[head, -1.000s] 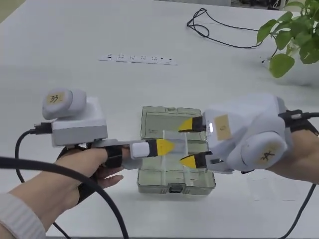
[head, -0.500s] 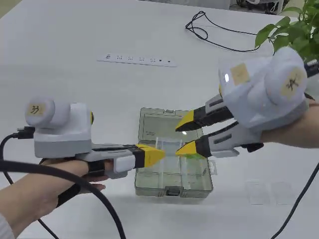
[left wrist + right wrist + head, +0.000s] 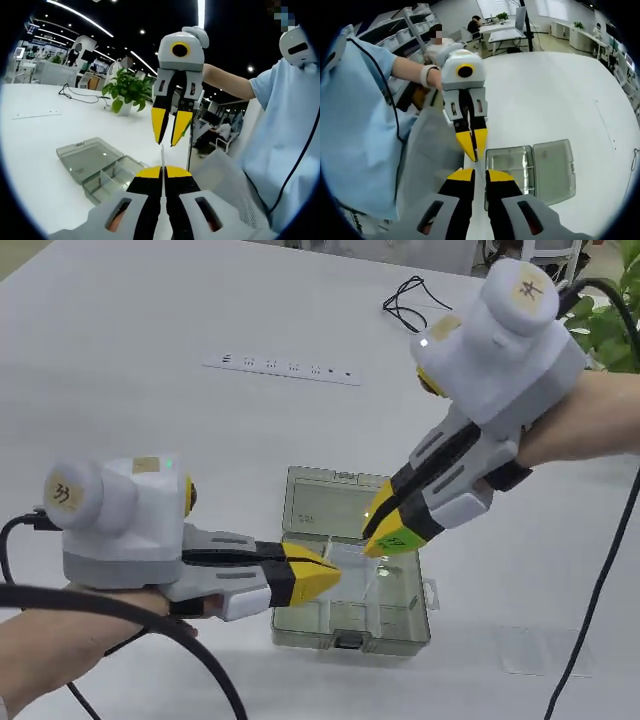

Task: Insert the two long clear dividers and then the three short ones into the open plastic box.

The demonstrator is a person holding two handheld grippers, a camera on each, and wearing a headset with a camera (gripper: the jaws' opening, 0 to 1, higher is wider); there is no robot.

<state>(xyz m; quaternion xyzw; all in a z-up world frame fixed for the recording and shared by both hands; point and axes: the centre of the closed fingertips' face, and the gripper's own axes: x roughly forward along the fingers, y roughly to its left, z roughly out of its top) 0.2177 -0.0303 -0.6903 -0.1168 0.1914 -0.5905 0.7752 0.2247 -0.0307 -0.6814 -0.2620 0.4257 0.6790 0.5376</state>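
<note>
Left tool (image 3: 318, 575): it sits at the box's front left, with the yellow tips reaching over the rim. Your left gripper view (image 3: 162, 172) shows the jaws pressed together on a thin clear divider.
Divider (image 3: 162, 156): it is seen edge-on in your left gripper view, rising just past the closed tips. In the head view it is too faint to trace, and I cannot tell whether it is long or short.
Box (image 3: 350, 625): it stands open on the counter (image 3: 150, 320), lid flat behind the tray. Your left gripper view (image 3: 112, 175) shows partitions standing in the tray, which the head view blurs.
Right tool (image 3: 385, 530): it slants down over the box's right half. Your right gripper view (image 3: 481, 176) shows its jaws apart, facing the left tool tip to tip.
Power strip (image 3: 280, 367): it lies well beyond the box.
Plant (image 3: 610, 325): it is far beyond the box, to the right.
</note>
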